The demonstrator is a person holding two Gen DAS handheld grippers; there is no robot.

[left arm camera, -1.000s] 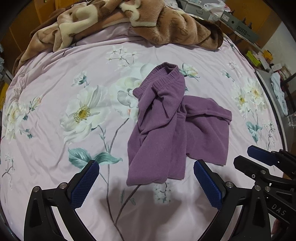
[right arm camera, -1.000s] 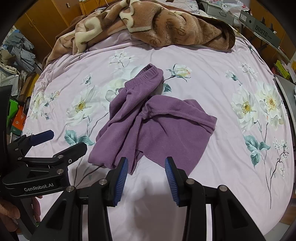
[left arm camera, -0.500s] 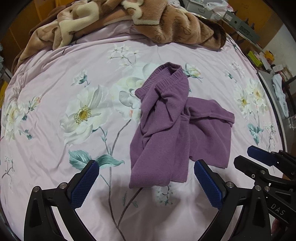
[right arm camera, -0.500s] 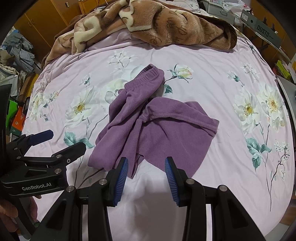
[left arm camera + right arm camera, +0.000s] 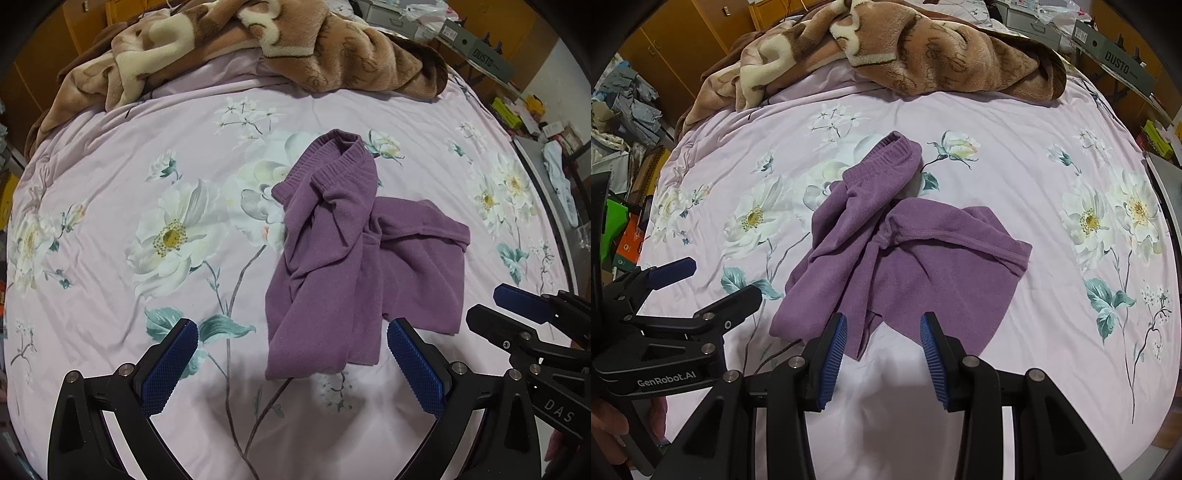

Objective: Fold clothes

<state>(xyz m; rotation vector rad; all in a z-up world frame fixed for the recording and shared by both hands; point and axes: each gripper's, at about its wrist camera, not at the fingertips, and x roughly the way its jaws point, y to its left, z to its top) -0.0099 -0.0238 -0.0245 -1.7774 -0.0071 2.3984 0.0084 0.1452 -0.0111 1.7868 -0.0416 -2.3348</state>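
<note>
Purple garment (image 5: 347, 266) lies crumpled mid-bed on the floral sheet (image 5: 110, 206), ribbed band at the far end. Likely soft, light, limp knit; pinch near hem corners. Left gripper (image 5: 291, 369) and right gripper (image 5: 882, 354) both hover just short, jaws apart, empty. Blanket (image 5: 905, 48) far off; open sheet all round.

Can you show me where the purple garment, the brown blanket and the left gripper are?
purple garment (image 5: 332, 280), left wrist view, on its crumpled middle.
brown blanket (image 5: 923, 48), right wrist view, on its heaped folds.
left gripper (image 5: 291, 369), left wrist view, midway between its open blue fingertips.
</note>
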